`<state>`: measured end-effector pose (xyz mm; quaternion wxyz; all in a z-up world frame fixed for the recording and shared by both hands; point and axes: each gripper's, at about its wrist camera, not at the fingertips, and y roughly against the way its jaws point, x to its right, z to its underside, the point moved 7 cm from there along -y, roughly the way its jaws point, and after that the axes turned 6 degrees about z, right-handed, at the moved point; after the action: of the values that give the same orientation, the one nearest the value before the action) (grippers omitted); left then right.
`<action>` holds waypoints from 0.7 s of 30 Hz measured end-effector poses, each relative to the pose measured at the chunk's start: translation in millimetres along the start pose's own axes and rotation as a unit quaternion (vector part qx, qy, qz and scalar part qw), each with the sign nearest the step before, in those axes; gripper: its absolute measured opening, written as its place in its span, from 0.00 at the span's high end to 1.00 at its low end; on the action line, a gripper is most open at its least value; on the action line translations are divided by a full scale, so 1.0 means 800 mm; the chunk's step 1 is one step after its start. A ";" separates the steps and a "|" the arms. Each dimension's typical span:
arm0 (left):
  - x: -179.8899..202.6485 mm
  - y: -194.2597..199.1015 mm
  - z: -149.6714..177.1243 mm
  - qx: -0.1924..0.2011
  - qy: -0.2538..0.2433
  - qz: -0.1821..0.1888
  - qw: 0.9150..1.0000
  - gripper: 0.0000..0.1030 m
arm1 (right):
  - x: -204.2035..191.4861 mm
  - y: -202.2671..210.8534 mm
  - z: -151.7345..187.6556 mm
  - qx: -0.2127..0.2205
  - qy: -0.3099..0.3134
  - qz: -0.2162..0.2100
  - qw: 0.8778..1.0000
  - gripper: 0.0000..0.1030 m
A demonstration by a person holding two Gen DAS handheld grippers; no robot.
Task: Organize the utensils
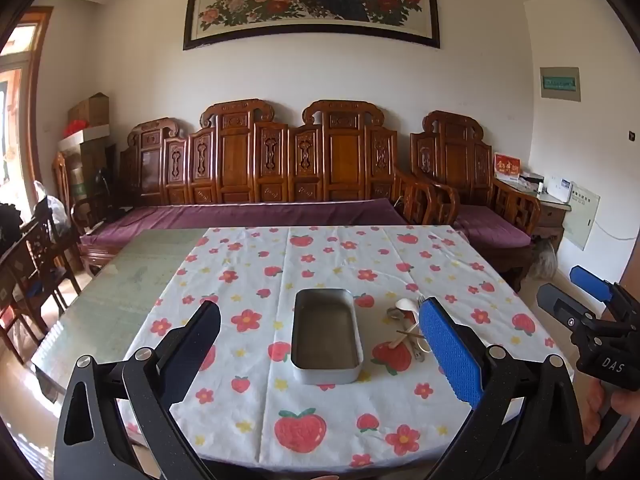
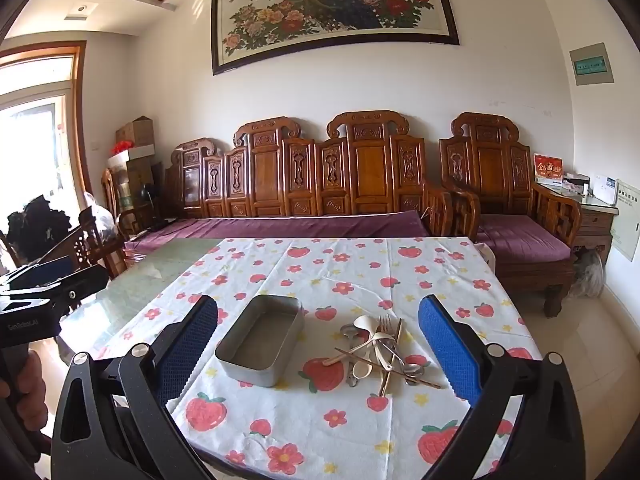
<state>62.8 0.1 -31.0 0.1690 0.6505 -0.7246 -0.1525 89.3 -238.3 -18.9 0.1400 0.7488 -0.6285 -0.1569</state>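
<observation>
An empty grey metal tin sits on the strawberry tablecloth; it also shows in the right wrist view. A pile of utensils lies just right of it: white spoons, metal spoons, a fork and chopsticks. In the left wrist view the pile is partly hidden behind the right finger. My left gripper is open, above the table's near edge, framing the tin. My right gripper is open and empty, framing tin and pile. Each gripper shows at the edge of the other's view.
The table has a bare glass part left of the cloth. A carved wooden sofa with purple cushions stands behind the table. Wooden chairs stand at the left. A side table stands at far right.
</observation>
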 end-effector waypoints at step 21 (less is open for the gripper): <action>0.002 -0.005 -0.003 -0.001 0.000 0.001 1.000 0.06 | 0.001 0.001 -0.002 0.001 -0.004 -0.002 1.000 0.03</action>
<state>66.7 -2.3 -30.6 0.1695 0.6499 -0.7248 -0.1535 89.3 -238.8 -17.4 0.1366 0.7494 -0.6281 -0.1589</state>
